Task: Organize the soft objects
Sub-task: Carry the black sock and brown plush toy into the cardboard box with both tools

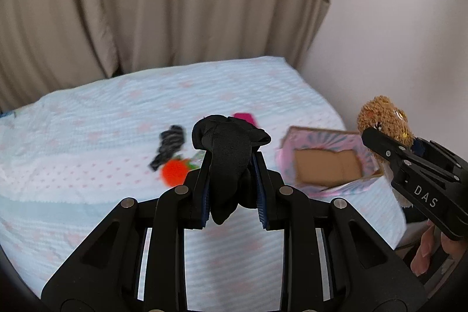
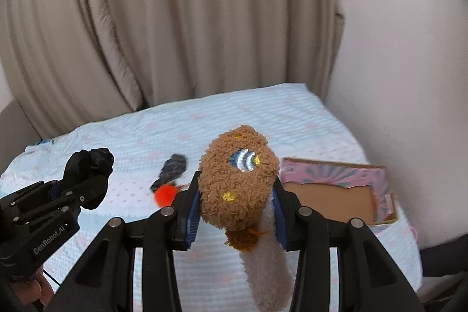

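The left gripper (image 1: 232, 165) is closed on a black cloth (image 1: 229, 157), a bunched piece of fabric that sticks out above the fingertips and hangs down between the two fingers. The right gripper (image 2: 237, 195) is closed on a brown fuzzy sock (image 2: 238, 180) with a small blue and white embroidered patch; its pale cuff hangs down between the fingers. Both grippers are raised above the bed (image 1: 117, 122), which has a light blue cover. Ahead of the left gripper and a little to its left lie a striped dark sock (image 1: 169, 145) and, just beside it, an orange soft toy (image 1: 174, 172). A pink item (image 1: 244, 118) lies behind the black cloth. To the right of the right gripper stands an open cardboard box (image 2: 336, 189) with pink patterned flaps.
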`<action>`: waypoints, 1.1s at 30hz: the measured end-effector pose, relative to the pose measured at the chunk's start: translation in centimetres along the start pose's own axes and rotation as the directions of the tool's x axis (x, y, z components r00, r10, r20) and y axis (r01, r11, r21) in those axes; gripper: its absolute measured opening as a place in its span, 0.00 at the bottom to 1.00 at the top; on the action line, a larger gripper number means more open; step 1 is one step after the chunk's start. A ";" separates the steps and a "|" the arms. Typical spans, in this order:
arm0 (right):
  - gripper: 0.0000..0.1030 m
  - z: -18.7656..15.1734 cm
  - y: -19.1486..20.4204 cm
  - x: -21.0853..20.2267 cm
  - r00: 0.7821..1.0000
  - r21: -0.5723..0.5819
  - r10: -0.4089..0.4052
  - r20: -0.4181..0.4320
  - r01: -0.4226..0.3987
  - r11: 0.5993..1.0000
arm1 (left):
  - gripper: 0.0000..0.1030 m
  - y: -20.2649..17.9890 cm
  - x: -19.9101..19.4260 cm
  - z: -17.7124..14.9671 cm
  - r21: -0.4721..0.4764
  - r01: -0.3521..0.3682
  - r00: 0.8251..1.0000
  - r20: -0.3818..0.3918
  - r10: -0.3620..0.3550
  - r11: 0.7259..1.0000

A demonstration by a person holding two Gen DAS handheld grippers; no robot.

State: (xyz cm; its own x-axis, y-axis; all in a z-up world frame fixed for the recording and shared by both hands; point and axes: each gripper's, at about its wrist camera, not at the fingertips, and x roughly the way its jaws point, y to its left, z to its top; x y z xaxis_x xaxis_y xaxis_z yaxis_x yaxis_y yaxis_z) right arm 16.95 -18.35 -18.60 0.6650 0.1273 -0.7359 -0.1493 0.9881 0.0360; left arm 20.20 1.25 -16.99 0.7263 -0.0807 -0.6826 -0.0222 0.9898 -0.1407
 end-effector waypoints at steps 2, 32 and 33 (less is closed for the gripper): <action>0.37 0.5 -2.3 -0.8 1.000 0.002 -0.010 0.005 0.010 1.000 | 0.21 -2.9 0.4 0.6 0.005 0.015 1.000 -0.003 -0.015 1.000; 0.37 -3.9 -29.1 21.5 0.933 -0.069 0.109 -0.344 -0.140 0.988 | 0.21 -24.4 34.1 -1.1 0.046 -0.043 0.898 -0.437 0.059 0.998; 0.37 -4.5 -29.6 22.1 0.928 -0.079 0.110 -0.357 -0.147 0.986 | 0.22 -24.2 35.4 -1.6 0.049 -0.055 0.883 -0.464 0.071 0.997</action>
State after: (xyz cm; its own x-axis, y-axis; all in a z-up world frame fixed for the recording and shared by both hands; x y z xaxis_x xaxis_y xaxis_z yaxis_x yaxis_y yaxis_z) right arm 32.78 -45.14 -38.91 0.3391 0.1956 -0.9202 -0.3029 0.9487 0.0901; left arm 45.33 -25.78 -38.92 0.3209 -0.0552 -0.9455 -0.0281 0.9973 -0.0678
